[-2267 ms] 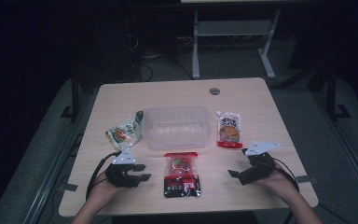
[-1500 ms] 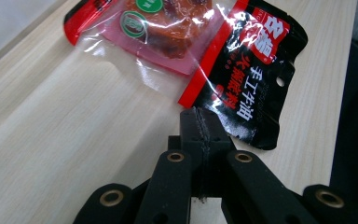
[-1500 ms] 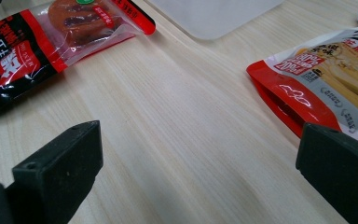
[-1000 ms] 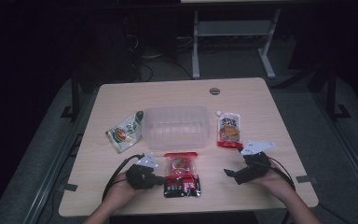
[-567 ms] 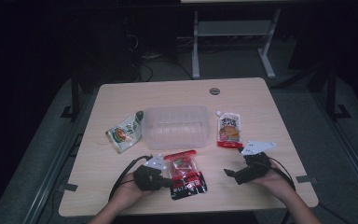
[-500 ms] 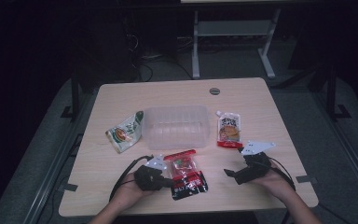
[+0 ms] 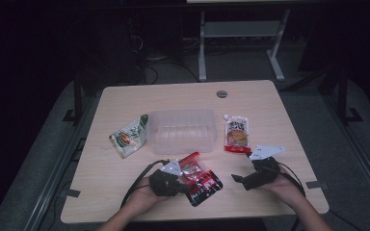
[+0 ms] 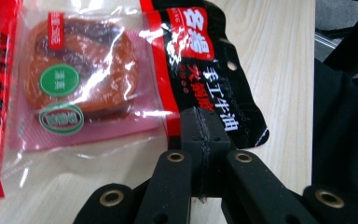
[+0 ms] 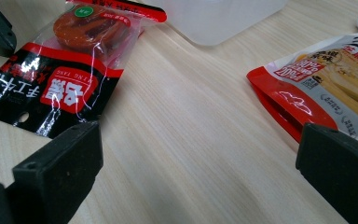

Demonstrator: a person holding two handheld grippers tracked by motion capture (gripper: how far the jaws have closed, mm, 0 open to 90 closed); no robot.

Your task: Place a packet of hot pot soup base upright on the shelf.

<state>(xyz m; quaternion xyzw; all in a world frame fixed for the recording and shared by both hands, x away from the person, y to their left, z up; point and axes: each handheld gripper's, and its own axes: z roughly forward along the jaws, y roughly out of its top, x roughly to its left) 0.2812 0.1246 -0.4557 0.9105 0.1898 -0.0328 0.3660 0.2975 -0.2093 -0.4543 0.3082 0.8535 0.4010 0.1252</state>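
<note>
A red-and-black snack packet [image 7: 201,182] with a clear window lies near the table's front edge, turned askew. My left gripper [image 7: 183,184] is at its left side, shut on the packet's black edge [image 8: 214,100]. In the left gripper view the two jaws are pressed together on the film. My right gripper [image 7: 239,182] rests to the right of the packet, open and holding nothing. In the right gripper view the packet [image 9: 58,70] is at the upper left and a white-and-red spout pouch [image 9: 328,86] at the right, both beyond the spread jaws.
A clear plastic tub [image 7: 180,130] stands mid-table behind the packet. A green pouch [image 7: 129,137] lies to its left and the white-and-red spout pouch [image 7: 236,134] to its right. A desk frame stands on the dark floor beyond the table [image 7: 125,98].
My left gripper moved right to the snack packet and shut on its edge. The packet has turned from square to askew. The right gripper has barely shifted.
</note>
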